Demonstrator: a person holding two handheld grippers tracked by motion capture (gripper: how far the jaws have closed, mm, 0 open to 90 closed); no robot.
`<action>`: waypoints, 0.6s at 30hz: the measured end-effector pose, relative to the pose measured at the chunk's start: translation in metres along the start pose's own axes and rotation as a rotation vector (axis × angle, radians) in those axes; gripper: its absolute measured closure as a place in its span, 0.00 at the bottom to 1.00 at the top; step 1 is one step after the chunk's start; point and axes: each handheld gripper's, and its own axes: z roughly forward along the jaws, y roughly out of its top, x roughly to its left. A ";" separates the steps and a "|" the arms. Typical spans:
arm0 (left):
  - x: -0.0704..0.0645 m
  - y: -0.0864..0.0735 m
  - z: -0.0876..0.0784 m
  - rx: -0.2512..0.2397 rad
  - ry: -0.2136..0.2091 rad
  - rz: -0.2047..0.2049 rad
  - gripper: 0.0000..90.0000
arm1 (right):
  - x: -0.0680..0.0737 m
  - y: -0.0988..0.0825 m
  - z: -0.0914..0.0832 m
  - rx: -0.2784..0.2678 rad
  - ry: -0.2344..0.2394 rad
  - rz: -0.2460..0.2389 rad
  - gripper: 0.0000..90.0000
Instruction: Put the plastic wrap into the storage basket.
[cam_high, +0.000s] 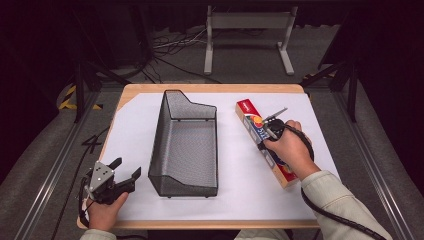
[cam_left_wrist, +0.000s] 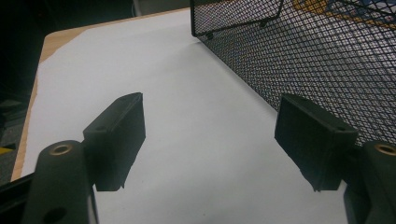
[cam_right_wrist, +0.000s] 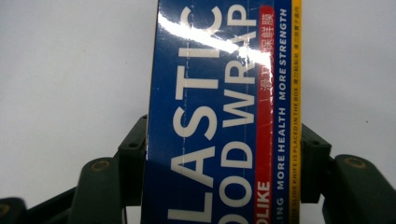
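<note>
In the high view, light falls from above onto the white sheet covering the bench (cam_high: 240, 195), which glows bright at the centre of the frame while the edges and upper corners sink into near black. The picture is soft and slightly grainy. In the left gripper view, the tongs (cam_left_wrist: 210, 135) are dark and blurred at the bottom of the frame, casting faint shadows. In the right gripper view, a white streak of glare crosses the glossy box (cam_right_wrist: 219, 116) near the top, and its lettering is softly blurred.
</note>
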 end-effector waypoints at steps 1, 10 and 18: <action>0.000 0.000 0.000 -0.001 0.001 -0.001 0.28 | 0.000 0.000 0.000 -0.003 -0.001 0.004 0.44; 0.000 0.000 0.000 0.001 0.003 -0.002 0.28 | -0.001 -0.003 -0.004 -0.022 0.020 0.058 0.45; -0.001 0.000 0.000 0.000 0.003 -0.002 0.28 | -0.003 -0.003 -0.022 -0.037 0.032 0.095 0.45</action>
